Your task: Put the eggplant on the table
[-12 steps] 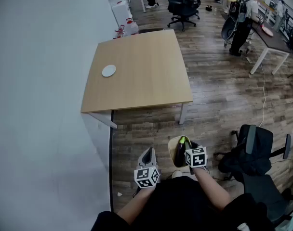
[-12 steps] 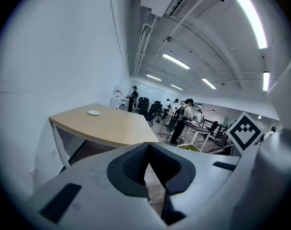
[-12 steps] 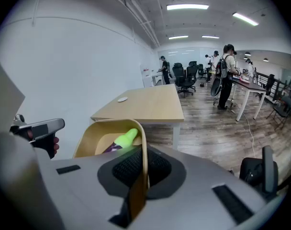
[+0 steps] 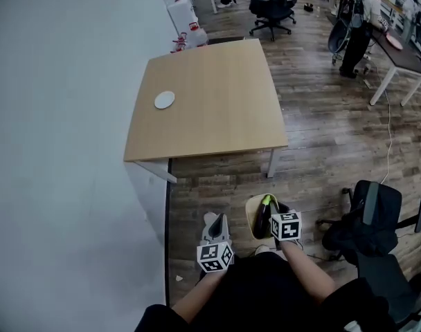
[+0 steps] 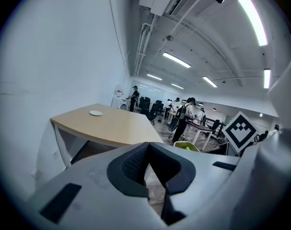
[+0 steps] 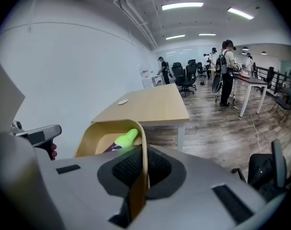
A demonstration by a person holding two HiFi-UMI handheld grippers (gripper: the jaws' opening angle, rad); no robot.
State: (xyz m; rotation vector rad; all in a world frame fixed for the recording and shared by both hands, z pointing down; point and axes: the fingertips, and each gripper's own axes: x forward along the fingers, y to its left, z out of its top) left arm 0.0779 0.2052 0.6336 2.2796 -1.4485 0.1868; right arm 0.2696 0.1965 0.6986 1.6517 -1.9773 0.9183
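Two grippers low in frame, eggplant riding in a wooden bowl

Head view: your left gripper (image 4: 212, 220) and right gripper (image 4: 275, 210) sit side by side at the bottom centre, over the dark plank floor (image 4: 328, 137). The right one holds a pale, thin-walled wooden bowl (image 4: 249, 216) by its rim. The eggplant (image 4: 264, 220), glossy and dark with a bright green stem, lies inside it. The table (image 4: 217, 116), a smooth light-wood square on white legs, fills the upper middle, well apart from the bowl. A small white disc (image 4: 164, 99) rests near its left edge. A black office chair (image 4: 370, 220) stands at the lower right, and a plain white wall (image 4: 58, 151) takes the whole left side.

Left gripper view: your jaws are pressed together with nothing between them, and their ribbed dark pads meet at the bottom centre. Beyond them you see the table nearly edge-on. Right of centre, the bowl's rim shows beside the right gripper's marker cube (image 5: 241, 131). Only this view shows the ceiling light strips (image 5: 176, 60).

Right gripper view: your jaws are clamped on the bowl's thin wall, which stands edgewise between the textured pads at the bottom centre. Here the green stem shows against the bowl's inner curve, with a sliver of purple below it. Your left gripper shows at the left edge.
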